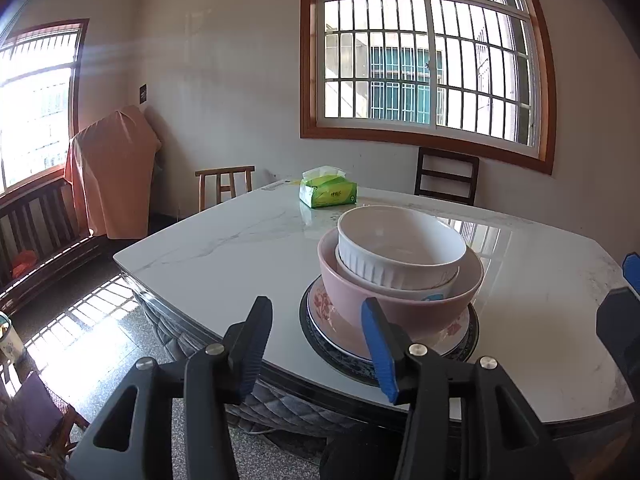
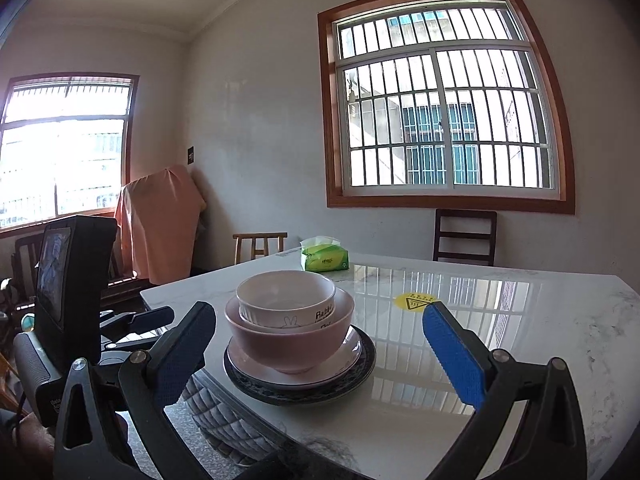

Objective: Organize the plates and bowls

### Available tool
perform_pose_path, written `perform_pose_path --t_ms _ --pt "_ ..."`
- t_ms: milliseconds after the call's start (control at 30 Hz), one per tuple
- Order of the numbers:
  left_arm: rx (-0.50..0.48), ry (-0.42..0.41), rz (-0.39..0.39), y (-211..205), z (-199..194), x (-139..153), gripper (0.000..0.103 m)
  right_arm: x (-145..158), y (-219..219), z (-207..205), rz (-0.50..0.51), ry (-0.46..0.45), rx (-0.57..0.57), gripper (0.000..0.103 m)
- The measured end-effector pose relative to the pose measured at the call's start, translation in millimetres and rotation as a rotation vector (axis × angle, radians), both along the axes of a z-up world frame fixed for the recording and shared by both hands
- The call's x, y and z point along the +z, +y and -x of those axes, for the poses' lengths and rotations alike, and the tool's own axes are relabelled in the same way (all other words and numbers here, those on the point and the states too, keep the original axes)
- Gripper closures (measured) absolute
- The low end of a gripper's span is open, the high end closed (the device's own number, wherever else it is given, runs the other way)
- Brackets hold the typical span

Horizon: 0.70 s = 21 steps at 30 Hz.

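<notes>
Blue rubber pads line both grippers; left gripper [image 1: 316, 344] has its jaws apart with nothing between them, right gripper [image 2: 320, 356] is spread wider, also holding nothing. Straight ahead of both sits the stack near the front edge of the marble table [image 2: 520, 340]: white ribbed bowl [image 1: 400, 248] nested in a second white bowl [image 2: 320, 322], that one in the pink bowl [image 1: 400, 308], pink bowl on a pale floral plate [image 1: 320, 312], that on a dark-rimmed plate [image 2: 360, 376] at the bottom. From the left wrist view the stack lies ahead and to the right of the jaw centreline, with the right pad overlapping the pink bowl's wall in the picture; contact unclear. From the right wrist view the stack sits ahead between the spread pads, slightly left of centre, clear of both. Stack is round, so no long axis to align to; approach direction is free. Judgement: left looks nearer, but right is better centred on the stack. Stacking looks essentially done. Writing: the ribbed bowl reads "Rabb…" with a rabbit outline beneath; bowl under it shows partial letters, unreadable. Yellow warning-triangle sticker [image 2: 416, 302] on the tabletop, text too small. Green tissue pack [image 2: 325, 258] at the far edge, print illegible.
</notes>
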<state>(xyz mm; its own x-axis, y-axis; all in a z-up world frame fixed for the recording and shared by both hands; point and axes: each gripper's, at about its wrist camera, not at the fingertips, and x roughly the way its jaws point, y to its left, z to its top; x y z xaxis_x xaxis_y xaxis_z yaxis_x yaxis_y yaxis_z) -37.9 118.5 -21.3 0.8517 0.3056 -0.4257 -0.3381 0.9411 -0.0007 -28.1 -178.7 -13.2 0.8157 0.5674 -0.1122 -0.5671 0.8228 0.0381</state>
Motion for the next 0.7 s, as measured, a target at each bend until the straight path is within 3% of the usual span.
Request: perform_pose_path --t_ms 200,533,700 --pt "-0.002 0.005 -0.006 0.3 1.0 1.9 0.048 -1.5 0.0 4.0 0.009 -0.007 0.006 0.000" --pt "-0.025 0.046 -0.007 -0.4 -1.0 5.8 0.047 -1.3 -6.4 3.7 -0.004 0.000 0.008 0.000" --pt "-0.031 0.050 -0.012 -2.6 0.2 6.7 0.034 -2.0 -8.0 5.5 -0.008 -0.004 0.006 0.000"
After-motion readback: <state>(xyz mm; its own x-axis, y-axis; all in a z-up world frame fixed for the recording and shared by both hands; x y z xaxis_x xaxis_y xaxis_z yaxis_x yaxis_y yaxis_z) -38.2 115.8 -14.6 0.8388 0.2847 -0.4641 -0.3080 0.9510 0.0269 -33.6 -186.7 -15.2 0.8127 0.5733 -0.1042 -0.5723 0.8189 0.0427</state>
